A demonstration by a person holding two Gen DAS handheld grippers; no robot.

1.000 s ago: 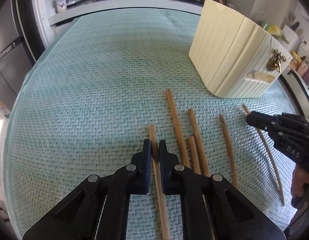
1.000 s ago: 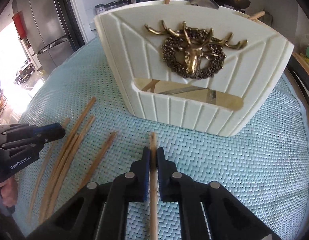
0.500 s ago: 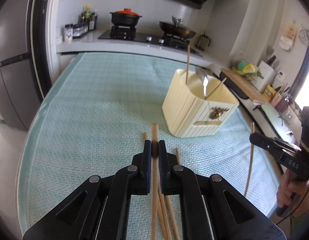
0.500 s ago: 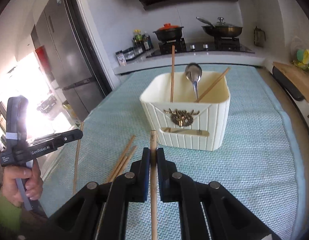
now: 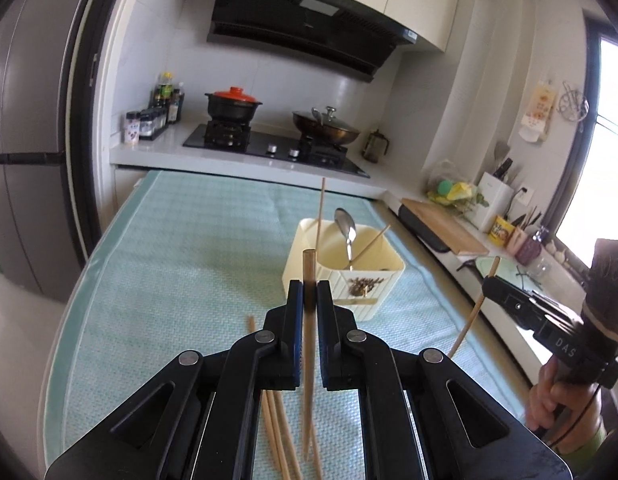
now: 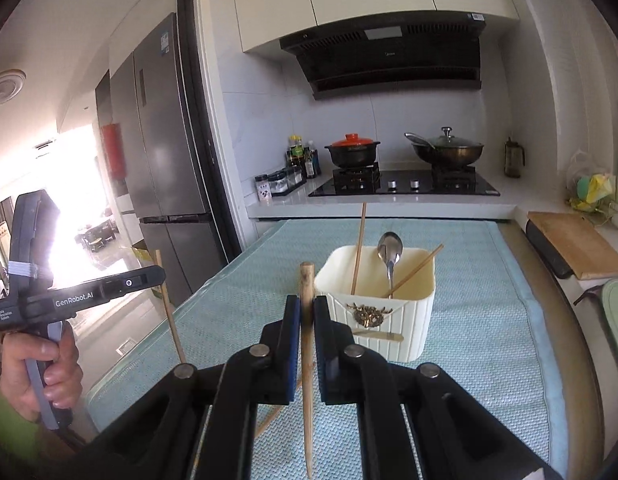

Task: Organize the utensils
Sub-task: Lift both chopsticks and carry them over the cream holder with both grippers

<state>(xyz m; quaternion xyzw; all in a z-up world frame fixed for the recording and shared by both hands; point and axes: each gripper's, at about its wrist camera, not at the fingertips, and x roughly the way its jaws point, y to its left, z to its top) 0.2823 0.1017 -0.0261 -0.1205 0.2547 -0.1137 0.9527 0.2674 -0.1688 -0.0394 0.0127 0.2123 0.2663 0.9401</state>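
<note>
— While both grippers were aloft, what was the count?

— Item one: left gripper (image 5: 309,292), jaws pinching a wooden chopstick (image 5: 308,344) held roughly upright, its lower end hanging clear of the counter. Item two: right gripper (image 6: 307,312), likewise clamped on a second chopstick (image 6: 308,360), tip uppermost. Neither was yet over the holder.

— And already stowed?

— Cream utensil holder (image 6: 393,320) with a brass stag emblem, standing on the teal mat (image 6: 469,320). It held two chopsticks, one near upright and one leaning right, and a metal spoon (image 6: 389,252) (bowl upward).

— Outstanding?

— Loose chopsticks (image 5: 277,432) lying on the mat below the left gripper, several, exact number hidden by the gripper body. By my judgement the job was partly done: two sticks in transit, the loose lot still to be gathered.

— Room to move?

— Ample above the holder; its mouth was open and mostly unfilled, though the upright stick and spoon stood toward the left and middle, so the right side looked the easier entry. The mat's right border lay near the counter edge, with a cutting board (image 6: 577,248) beyond on a side counter. The two grippers were well apart from each other (no crowding), and the holder lay ahead of both.
</note>
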